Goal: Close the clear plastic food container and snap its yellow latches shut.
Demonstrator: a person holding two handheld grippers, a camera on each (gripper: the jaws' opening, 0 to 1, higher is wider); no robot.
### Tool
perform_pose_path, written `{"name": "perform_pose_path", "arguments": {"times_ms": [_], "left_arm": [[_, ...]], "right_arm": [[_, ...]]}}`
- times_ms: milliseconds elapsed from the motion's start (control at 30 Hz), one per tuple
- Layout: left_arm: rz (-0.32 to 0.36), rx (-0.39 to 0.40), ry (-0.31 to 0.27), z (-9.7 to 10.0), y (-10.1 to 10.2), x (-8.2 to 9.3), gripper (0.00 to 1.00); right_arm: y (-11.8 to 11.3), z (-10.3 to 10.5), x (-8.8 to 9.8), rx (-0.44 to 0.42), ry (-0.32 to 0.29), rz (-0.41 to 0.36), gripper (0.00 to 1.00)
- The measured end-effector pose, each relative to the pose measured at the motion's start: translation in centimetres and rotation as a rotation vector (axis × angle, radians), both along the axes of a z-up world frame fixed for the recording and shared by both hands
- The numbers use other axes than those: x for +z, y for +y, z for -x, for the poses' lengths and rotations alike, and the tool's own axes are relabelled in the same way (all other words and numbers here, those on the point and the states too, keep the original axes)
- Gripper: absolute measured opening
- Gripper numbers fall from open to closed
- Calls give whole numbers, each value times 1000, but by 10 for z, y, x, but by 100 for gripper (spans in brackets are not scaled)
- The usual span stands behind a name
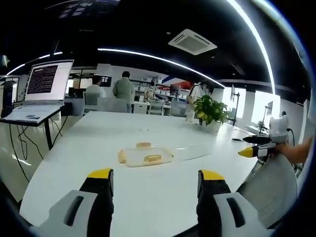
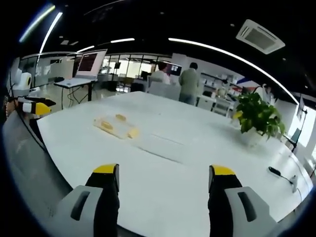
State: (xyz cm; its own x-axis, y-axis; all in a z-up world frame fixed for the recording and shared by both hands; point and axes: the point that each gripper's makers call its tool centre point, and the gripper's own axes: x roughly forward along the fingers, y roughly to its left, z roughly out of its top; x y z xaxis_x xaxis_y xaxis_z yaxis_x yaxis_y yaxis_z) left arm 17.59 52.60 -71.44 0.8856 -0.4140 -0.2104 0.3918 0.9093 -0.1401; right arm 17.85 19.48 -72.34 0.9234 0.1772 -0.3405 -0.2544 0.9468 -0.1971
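The left gripper (image 1: 155, 180) hangs with its jaws spread wide above the near edge of the white table (image 1: 74, 168). The clear food container (image 1: 145, 155) lies open mid-table, lid (image 1: 190, 150) flat beside it, and the right gripper (image 1: 259, 145) reaches in over the table's right edge. A potted plant (image 1: 211, 111) stands toward the far right corner.

My left view looks from the near edge of the big white oval desk (image 1: 148, 197) across its length, level and low, toward the green potted plant (image 1: 210, 109). My right view looks from a neighbouring edge, slightly downward, facing across the same desk. Both share the clear plastic food container with yellow latches (image 1: 144, 155), which lies well ahead, and the open laptop on a stand (image 2: 89, 66).
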Motion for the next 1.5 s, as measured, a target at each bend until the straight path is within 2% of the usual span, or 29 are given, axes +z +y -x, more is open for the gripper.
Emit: {"name": "perform_pose_path", "arguments": {"times_ms": [300, 400, 467, 667, 800, 867, 900, 967, 1033, 1133, 1200, 1300, 1367, 1400, 1433, 1500], "left_arm": [[11, 30, -2, -1, 7, 1, 64], [38, 56, -1, -2, 12, 2, 64], [47, 67, 23, -2, 14, 0, 66], [35, 60, 32, -3, 13, 0, 84], [37, -1, 65, -5, 6, 0, 99], [75, -25, 50, -9, 7, 8, 99], [67, -17, 46, -13, 12, 11, 99], [55, -22, 37, -20, 16, 15, 99], [40, -53, 29, -28, 16, 19, 99], [-6, -90, 59, -36, 16, 18, 99], [-20, -126, 34, -42, 12, 25, 99], [-32, -171, 42, -52, 8, 29, 99], [-94, -226, 67, -60, 6, 26, 99], [-146, -235, 70, -66, 9, 24, 99], [-243, -251, 87, -74, 14, 18, 99], [-371, -297, 89, -86, 17, 12, 99]], "right_arm": [[3, 1, 3, 4, -11, -12, 70], [4, 1, 4, 5, -15, -24, 70], [9, 1, 12, 19, -43, -101, 72], [10, 2, 8, 27, -1, -121, 83], [5, 2, 2, 21, 97, -144, 84], [4, -4, 9, 41, 90, -148, 86], [4, -6, 13, 54, 87, -136, 86], [7, -18, 28, 100, 38, -105, 85], [11, -31, 36, 147, 29, -72, 83], [30, -44, 52, 220, 16, -48, 84], [42, -49, 59, 273, 7, -35, 84], [61, -57, 64, 371, 13, 19, 83], [70, -64, 62, 434, 38, 87, 83], [78, -67, 59, 484, 64, 110, 85], [83, -68, 58, 511, 80, 123, 86], [93, -75, 59, 574, 86, 184, 86]]}}
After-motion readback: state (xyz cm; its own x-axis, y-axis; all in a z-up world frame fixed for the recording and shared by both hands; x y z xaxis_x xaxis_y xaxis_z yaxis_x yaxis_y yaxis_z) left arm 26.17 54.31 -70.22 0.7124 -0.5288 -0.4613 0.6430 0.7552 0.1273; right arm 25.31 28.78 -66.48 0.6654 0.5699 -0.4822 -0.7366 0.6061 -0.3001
